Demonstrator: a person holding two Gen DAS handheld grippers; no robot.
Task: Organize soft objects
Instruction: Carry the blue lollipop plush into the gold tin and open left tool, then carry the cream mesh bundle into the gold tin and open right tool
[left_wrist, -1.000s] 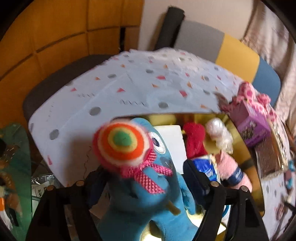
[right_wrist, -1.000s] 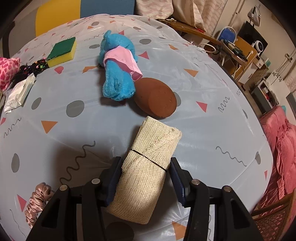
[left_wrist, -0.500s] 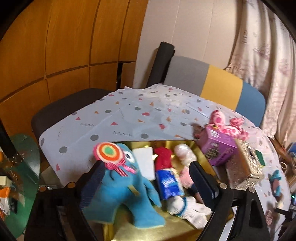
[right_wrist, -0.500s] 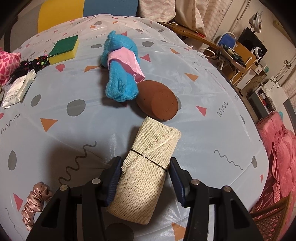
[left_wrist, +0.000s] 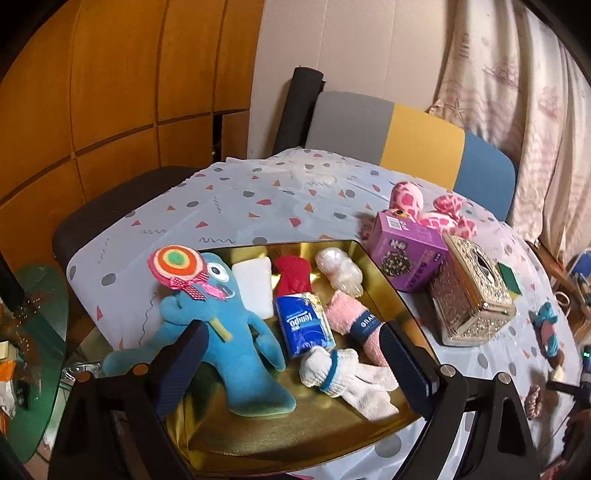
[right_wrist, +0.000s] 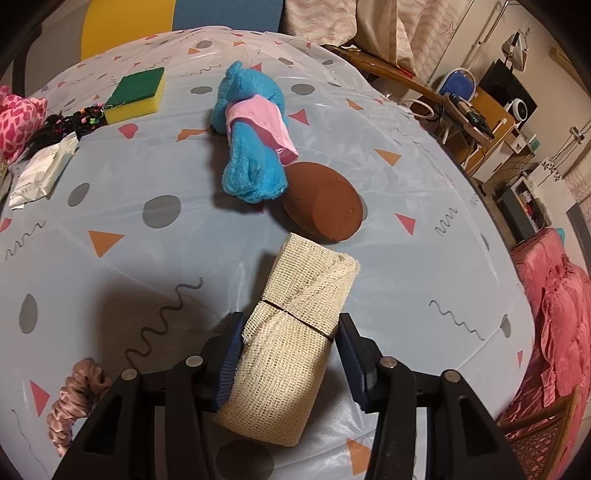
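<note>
Now we hold our left gripper (left_wrist: 291, 363) wide and empty above the gold tray (left_wrist: 317, 424), where the blue plush doll (left_wrist: 225, 332) lies; our right gripper (right_wrist: 290, 354) clasps the cream mesh roll (right_wrist: 295, 332) on the tablecloth (right_wrist: 110, 206).

Purple box (left_wrist: 406, 254) touching ornate metal box (left_wrist: 472, 295) at right of table (left_wrist: 236, 199); chair (left_wrist: 406, 136) at far edge
</note>
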